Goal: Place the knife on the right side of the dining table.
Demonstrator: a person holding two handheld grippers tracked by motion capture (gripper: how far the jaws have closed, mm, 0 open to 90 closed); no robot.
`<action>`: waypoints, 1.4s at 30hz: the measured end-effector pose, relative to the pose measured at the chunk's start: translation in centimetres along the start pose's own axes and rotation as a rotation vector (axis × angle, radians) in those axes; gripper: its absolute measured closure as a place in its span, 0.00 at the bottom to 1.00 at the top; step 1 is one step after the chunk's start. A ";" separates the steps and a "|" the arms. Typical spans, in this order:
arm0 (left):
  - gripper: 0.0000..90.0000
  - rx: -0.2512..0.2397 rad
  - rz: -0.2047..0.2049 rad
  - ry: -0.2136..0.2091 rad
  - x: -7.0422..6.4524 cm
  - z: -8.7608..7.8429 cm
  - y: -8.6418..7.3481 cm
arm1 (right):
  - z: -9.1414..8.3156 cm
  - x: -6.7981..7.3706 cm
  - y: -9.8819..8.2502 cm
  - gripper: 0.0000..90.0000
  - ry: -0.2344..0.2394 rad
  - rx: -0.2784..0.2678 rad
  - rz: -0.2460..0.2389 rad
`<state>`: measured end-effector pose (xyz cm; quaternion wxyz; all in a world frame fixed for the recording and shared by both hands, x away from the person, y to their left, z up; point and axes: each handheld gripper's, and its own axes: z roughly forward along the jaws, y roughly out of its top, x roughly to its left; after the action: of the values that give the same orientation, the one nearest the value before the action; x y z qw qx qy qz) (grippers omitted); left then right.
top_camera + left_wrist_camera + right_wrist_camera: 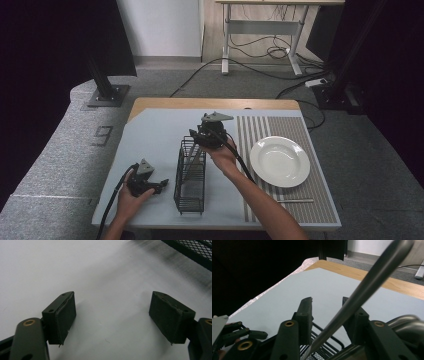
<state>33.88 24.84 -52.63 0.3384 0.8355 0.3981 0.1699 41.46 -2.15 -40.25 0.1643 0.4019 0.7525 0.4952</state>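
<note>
Sitting on the pale blue mat (150,145), a black wire rack (191,176) stands near the middle of the table (215,104). The right gripper (196,136) hangs over the far end of the rack, held by the right hand (223,154). In the right gripper view, a long shiny metal handle (364,290) runs slanted through the gap between the jaws, with its low end down by the rack's wires. The jaws are apart, and I cannot tell if they squeeze the handle or just sit around it. The left gripper (162,183) rests low on the mat, just left of the rack, in the left hand (131,197). Its jaws are spread wide with nothing between them. A white plate (280,161) sits on the striped mat (295,200) to the right, and a thin stick (295,201) lies in front of it.
</note>
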 end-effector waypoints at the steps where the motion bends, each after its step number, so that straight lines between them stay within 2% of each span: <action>1: 0.23 0.000 0.000 0.000 0.0 0.0 0.0 | 0.1 0.2 -0.2 0.71 0.001 0.008 -0.005; 6: 0.23 0.000 0.001 0.001 0.0 0.0 0.0 | 0.5 0.6 -0.6 0.74 0.024 0.035 -0.012; 8: 0.23 -0.001 0.001 0.001 0.0 0.0 0.0 | 0.5 0.8 -0.7 0.75 0.009 0.023 -0.030; 10: 0.23 -0.001 0.001 0.001 0.0 0.0 0.0 | 0.4 0.9 -0.8 0.77 0.007 0.013 -0.028; 11: 0.23 -0.001 0.001 0.001 0.0 0.0 0.0 | 0.3 0.9 -0.9 0.83 0.017 -0.010 -0.024; 16: 0.23 -0.001 0.001 0.001 0.0 0.0 0.0 | 0.2 0.8 -1.0 0.84 0.028 -0.024 -0.018; 20: 0.23 -0.001 0.001 0.001 0.0 0.0 0.0 | 0.1 0.6 -1.2 0.86 0.054 -0.046 0.008; 21: 0.23 0.000 0.001 0.001 0.0 0.0 0.0 | -0.3 0.7 -1.3 0.89 0.084 -0.054 0.027; 22: 0.23 0.000 0.001 0.001 0.0 0.0 0.0 | -0.3 0.7 -1.3 0.89 0.084 -0.054 0.027; 23: 0.23 0.000 0.001 0.001 0.0 0.0 0.0 | -0.7 0.8 -1.3 0.91 0.135 -0.055 0.051; 24: 0.23 0.000 0.001 0.001 0.0 0.0 0.0 | -0.7 0.8 -1.3 0.91 0.135 -0.055 0.051; 25: 0.23 0.001 0.003 0.002 0.0 0.0 0.0 | -1.2 1.4 -1.3 0.92 0.153 -0.059 0.029; 26: 0.23 0.001 0.003 0.002 0.0 0.0 0.0 | -1.2 1.4 -1.3 0.92 0.153 -0.059 0.029; 27: 0.23 0.000 0.003 0.002 0.0 0.0 0.0 | -1.8 1.8 -1.3 0.93 0.152 -0.075 0.001; 28: 0.23 0.000 0.003 0.002 0.0 0.0 0.0 | -1.8 1.8 -1.3 0.93 0.152 -0.075 0.001; 29: 0.23 -0.001 0.003 0.003 0.0 0.0 0.0 | -2.1 2.0 -1.3 0.93 0.137 -0.087 -0.027; 30: 0.23 -0.001 0.003 0.002 0.0 0.0 0.0 | -2.7 2.0 -1.2 0.93 0.141 -0.101 -0.034; 36: 0.23 0.000 0.003 0.002 0.0 0.0 0.0 | -4.5 1.5 -0.5 0.93 0.145 -0.155 -0.025; 38: 0.23 0.000 0.002 0.001 0.0 0.0 0.0 | -5.5 1.1 0.0 0.93 0.141 -0.185 -0.019; 39: 0.23 0.001 0.002 0.000 0.0 0.0 0.0 | -6.6 0.6 0.5 0.93 0.134 -0.215 -0.012; 40: 0.23 0.001 0.002 0.000 0.0 0.0 0.0 | -6.6 0.6 0.5 0.93 0.134 -0.215 -0.012; 41: 0.23 0.001 0.001 0.001 0.0 0.0 0.0 | -7.8 0.0 1.1 0.93 0.123 -0.250 -0.002; 42: 0.23 0.001 0.001 0.000 0.0 0.0 0.0 | -7.8 0.0 1.1 0.93 0.123 -0.250 -0.002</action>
<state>33.89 24.84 -52.63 0.3380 0.8359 0.3976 0.1701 36.97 -6.73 -35.74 0.1673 0.3464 0.6940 0.6086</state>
